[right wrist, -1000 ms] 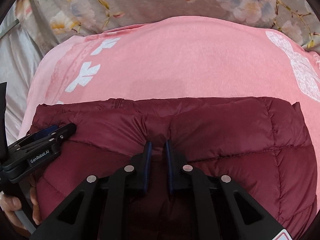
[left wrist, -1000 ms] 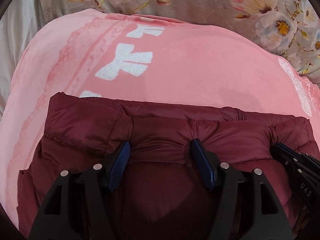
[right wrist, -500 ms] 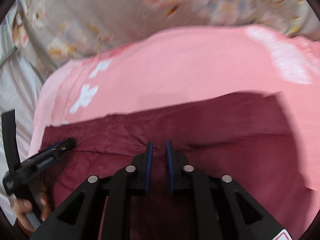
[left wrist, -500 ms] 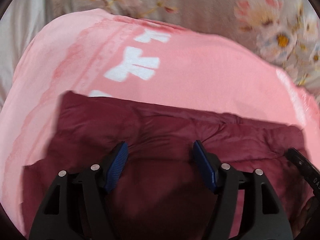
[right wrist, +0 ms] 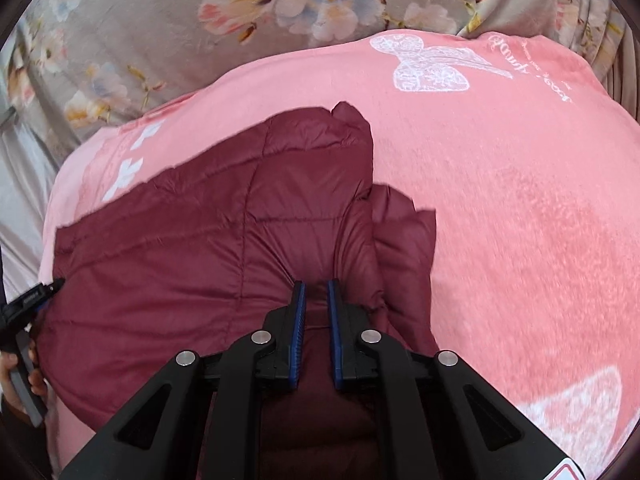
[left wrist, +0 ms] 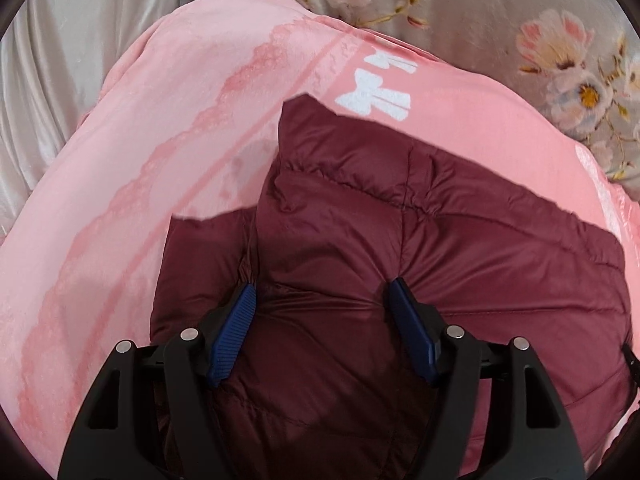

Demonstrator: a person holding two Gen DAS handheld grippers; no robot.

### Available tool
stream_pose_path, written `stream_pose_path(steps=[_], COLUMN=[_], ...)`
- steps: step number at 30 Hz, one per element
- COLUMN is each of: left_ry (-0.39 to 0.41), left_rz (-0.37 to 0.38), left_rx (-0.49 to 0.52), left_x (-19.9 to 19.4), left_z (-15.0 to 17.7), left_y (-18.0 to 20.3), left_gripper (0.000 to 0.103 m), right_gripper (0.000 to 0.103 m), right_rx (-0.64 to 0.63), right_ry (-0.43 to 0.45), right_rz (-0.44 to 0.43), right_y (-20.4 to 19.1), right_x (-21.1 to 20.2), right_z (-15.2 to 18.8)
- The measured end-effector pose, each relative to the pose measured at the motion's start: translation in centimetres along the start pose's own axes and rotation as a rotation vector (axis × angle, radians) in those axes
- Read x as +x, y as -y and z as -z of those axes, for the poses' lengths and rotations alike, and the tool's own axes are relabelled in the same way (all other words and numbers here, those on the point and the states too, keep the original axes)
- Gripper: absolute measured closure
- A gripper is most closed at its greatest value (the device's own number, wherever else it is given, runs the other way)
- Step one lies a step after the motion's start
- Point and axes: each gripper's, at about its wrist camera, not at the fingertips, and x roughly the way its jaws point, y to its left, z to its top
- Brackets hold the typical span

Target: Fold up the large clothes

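A maroon quilted down jacket (left wrist: 420, 220) lies folded on a pink blanket (left wrist: 140, 140). My left gripper (left wrist: 322, 292) stands with its jaws wide apart, pressed down on the jacket, with padding bulging between the blue pads (left wrist: 240, 312). In the right wrist view the jacket (right wrist: 208, 232) fills the lower left. My right gripper (right wrist: 316, 292) is shut on a pinch of the jacket near its right edge. The left gripper's tip (right wrist: 36, 296) shows at the jacket's left side, with a hand below it.
The pink blanket (right wrist: 520, 220) has white bow and butterfly prints. A grey floral bedcover (right wrist: 180, 32) lies beyond it. Pale satin fabric (left wrist: 60, 60) lies at the far left.
Both grippers have swung so the jacket now shows at an angle, with a folded corner pointing away. The left jaws stay wide, and the right stays shut on the jacket.
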Motion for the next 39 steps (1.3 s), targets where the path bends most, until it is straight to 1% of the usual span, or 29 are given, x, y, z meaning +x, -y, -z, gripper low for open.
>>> stream_pose_path(steps=[2, 4, 6, 8, 9, 10, 11, 13, 14, 15, 16, 18, 20, 24, 29, 31, 33, 34, 36, 38, 39], left_ry=[0.018, 0.037, 0.031, 0.010, 0.004, 0.012, 0.028, 0.038, 0.026, -0.002, -0.022, -0.042, -0.039, -0.015, 0.020, 0.024, 0.023, 0.016, -0.004, -0.020, -0.023], left_rz=[-0.006, -0.022, -0.011, 0.017, 0.034, 0.054, 0.067, 0.054, 0.049, 0.032, 0.025, 0.046, 0.057, 0.024, -0.005, -0.009, -0.014, -0.017, -0.026, -0.031, -0.029], left_rx=[0.018, 0.035, 0.023, -0.015, -0.039, -0.062, -0.065, -0.056, -0.050, -0.046, -0.048, -0.069, -0.084, -0.051, -0.025, -0.022, -0.018, -0.016, -0.027, -0.043, -0.048], left_x=[0.1, 0.2, 0.1, -0.7, -1.5, -2.8, -3.9, -5.1, -5.1, -4.6, -4.0, -3.2, -3.1, -2.7, -2.5, -2.5, -2.5, -2.6, -3.0, -3.6, -4.1], left_z=[0.5, 0.7, 0.5, 0.4, 0.3, 0.4, 0.6, 1.2, 1.7, 2.3, 2.8, 3.8, 4.1, 4.7, 5.2, 5.1, 5.2, 5.1, 4.7, 4.5, 4.4], left_y=[0.1, 0.4, 0.2, -0.5, -1.0, -1.5, -1.9, -2.3, -2.5, -2.7, -2.9, -3.7, -4.0, -3.3, -2.9, -2.8, -2.8, -2.8, -2.7, -2.5, -2.4], left_gripper=[0.035, 0.033, 0.033, 0.034, 0.036, 0.035, 0.035, 0.035, 0.035, 0.035, 0.033, 0.032, 0.032, 0.029, 0.029, 0.028, 0.028, 0.028, 0.028, 0.030, 0.030], right_gripper=[0.097, 0.097, 0.097, 0.098, 0.097, 0.094, 0.093, 0.093, 0.093, 0.093, 0.094, 0.096, 0.097, 0.097, 0.097, 0.097, 0.093, 0.085, 0.085, 0.085, 0.085], right_rx=[-0.015, 0.003, 0.037, 0.065, 0.079, 0.076, 0.062, 0.026, 0.011, -0.020, -0.037, -0.059, -0.086, -0.136, -0.126, -0.114, -0.068, -0.041, -0.031, -0.078, -0.124], right_ry=[0.021, 0.031, 0.014, 0.005, 0.008, 0.018, 0.029, 0.038, 0.030, 0.005, -0.001, -0.002, 0.016, 0.041, 0.041, 0.028, 0.001, 0.003, 0.016, 0.012, 0.009], right_rz=[-0.011, -0.041, -0.055, -0.048, -0.038, -0.029, -0.021, 0.002, 0.014, 0.062, 0.082, 0.094, 0.108, 0.152, 0.139, 0.157, 0.184, 0.145, 0.024, -0.028, -0.066], right_y=[0.1, 0.5, 1.0, 1.3, 1.3, 1.3, 1.1, 0.6, 0.5, 0.3, 0.5, 0.6, 0.6, 0.1, 0.4, 0.1, -0.8, -1.7, -4.6, -7.8, -10.2], right_x=[-0.1, 0.0, -0.4, -1.3, -2.3, -3.1, -3.9, -5.0, -5.0, -4.5, -4.0, -3.4, -3.4, -3.1, -3.2, -3.2, -3.8, -4.6, -6.1, -6.6, -6.6], right_z=[0.5, 0.6, 0.3, 0.2, 0.2, 0.3, 0.4, 0.8, 1.0, 1.5, 2.1, 3.0, 3.5, 4.1, 4.1, 3.9, 3.2, 2.8, 1.8, 1.3, 1.0])
